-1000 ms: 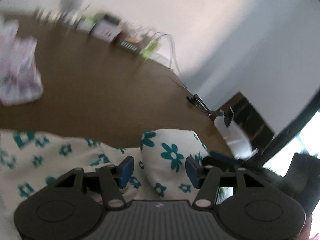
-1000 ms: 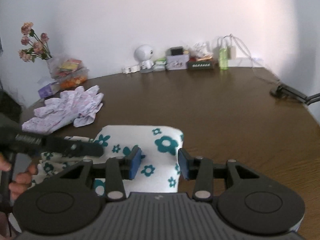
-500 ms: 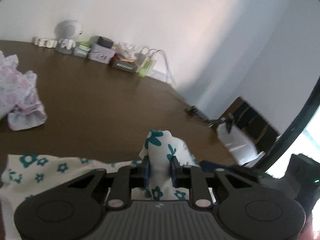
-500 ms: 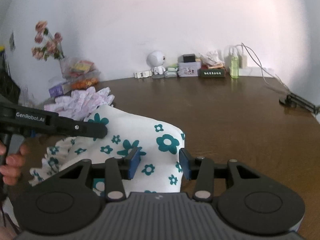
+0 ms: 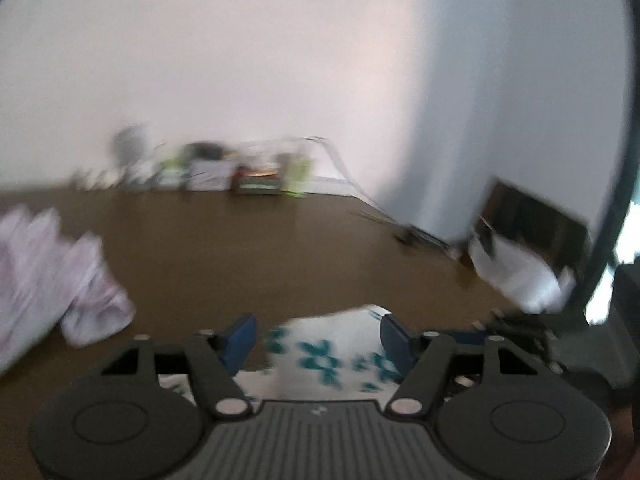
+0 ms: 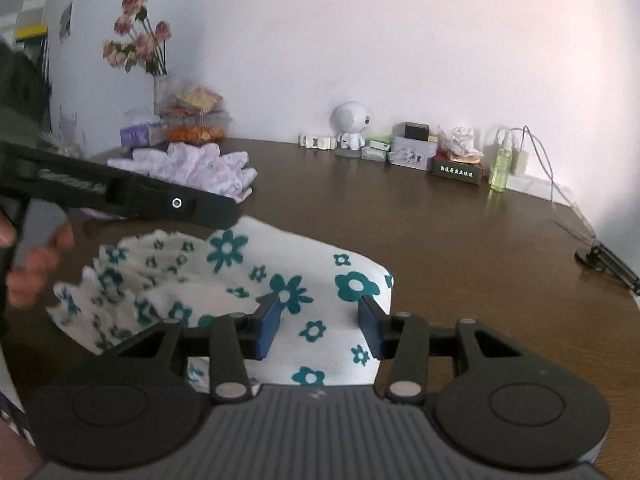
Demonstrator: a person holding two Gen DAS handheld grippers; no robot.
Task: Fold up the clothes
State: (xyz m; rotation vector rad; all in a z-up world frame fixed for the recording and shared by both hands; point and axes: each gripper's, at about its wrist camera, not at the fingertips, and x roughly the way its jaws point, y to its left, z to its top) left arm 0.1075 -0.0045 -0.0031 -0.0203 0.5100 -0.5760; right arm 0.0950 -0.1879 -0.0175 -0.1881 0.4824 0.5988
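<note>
We see the white cotton garment printed with teal flowers [image 6: 256, 292] partly folded on the brown wooden table [image 6: 460, 248]. Left gripper [image 5: 318, 338] is opening, cloth released; right gripper [image 6: 318, 326] hovers unclenched. Next, we judge, a fresh grasp.

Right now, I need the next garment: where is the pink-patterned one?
In the right wrist view, the pink-patterned garment lies crumpled at the table's far left, behind the teal-flowered garment.
</note>
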